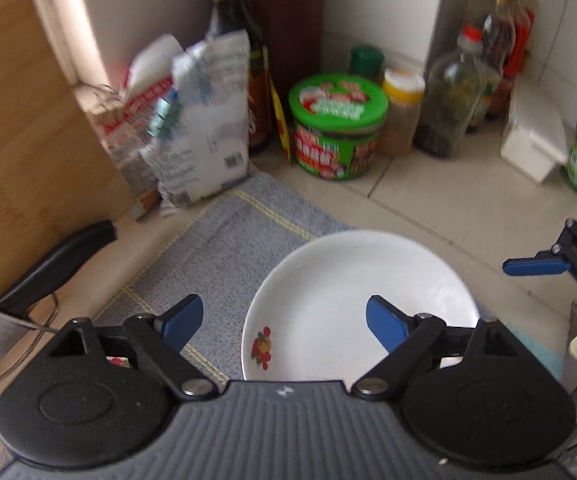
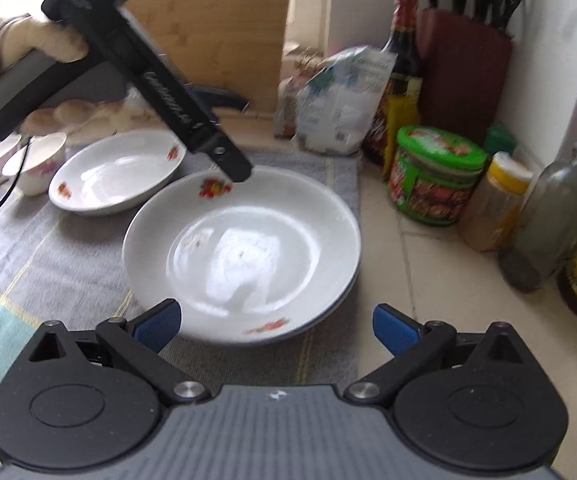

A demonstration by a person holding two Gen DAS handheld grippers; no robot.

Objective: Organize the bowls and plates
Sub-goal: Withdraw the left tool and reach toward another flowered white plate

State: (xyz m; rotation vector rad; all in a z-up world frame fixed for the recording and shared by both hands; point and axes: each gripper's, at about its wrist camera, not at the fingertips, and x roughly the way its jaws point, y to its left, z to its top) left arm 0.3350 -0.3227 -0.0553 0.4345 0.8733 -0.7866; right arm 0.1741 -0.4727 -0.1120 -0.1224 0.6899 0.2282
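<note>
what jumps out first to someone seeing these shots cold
The big white plate with fruit prints, sitting on the grey cloth between both open grippers. Next, the bright green-lidded tub among bottles against the wall on its right, and a second plate behind on the left.

Left wrist view: close above plate [image 1: 362,300], angled steeply down toward wall corner. Right wrist view: from plate's [image 2: 244,256] other side, lower tilt, facing cutting board [image 2: 216,20] and left gripper [image 2: 234,168]. Shared: plate, grey mat [image 1: 224,248], green tub [image 1: 338,126], sauce bottle [image 2: 402,60].
</note>
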